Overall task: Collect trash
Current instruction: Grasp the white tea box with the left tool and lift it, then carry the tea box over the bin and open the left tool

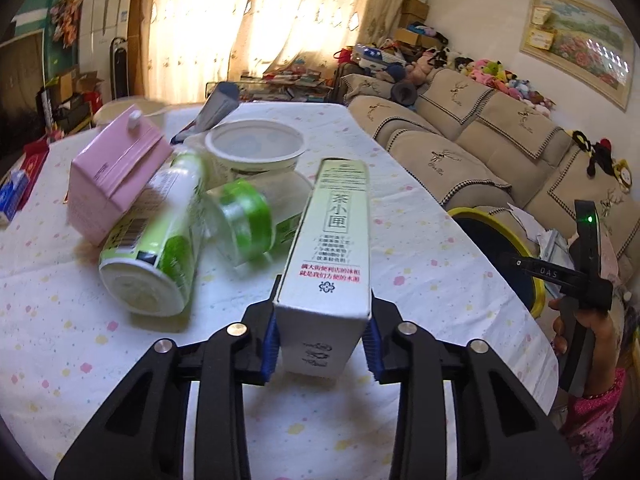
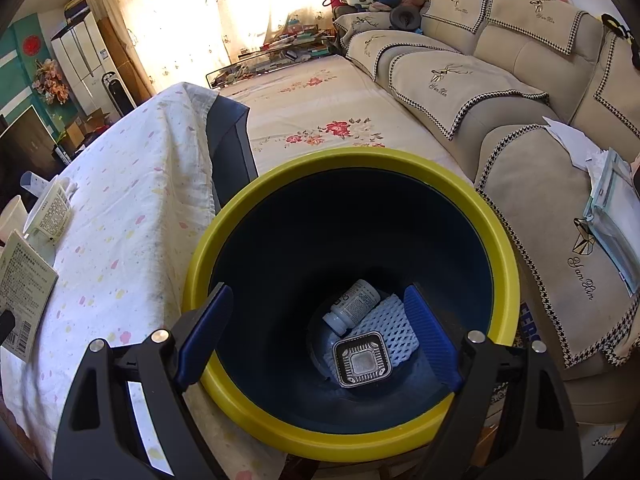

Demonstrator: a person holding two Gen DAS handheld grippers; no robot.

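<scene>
Tea carton (image 1: pixel 332 248) in left gripper (image 1: pixel 323 340), long axis pointing away

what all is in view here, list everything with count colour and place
tea carton: 1, white and pale green, clamped between the left fingers above the table
pink carton: 1, pink, on the table, far left of the pile
bottles: 2, white and green, lying on the table beside the pink carton
tub: 1, white, behind the bottles
tablecloth: 1, white with pastel spots, over the table
bin: 1, yellow rim, dark inside, between table and sofa
small bottle: 1, white, bin bottom
foam net: 1, white, bin bottom
tray: 1, black and clear, bin bottom
sofa: 1, beige, right
left gripper: shut on the carton
right gripper: open, empty, over the bin
</scene>
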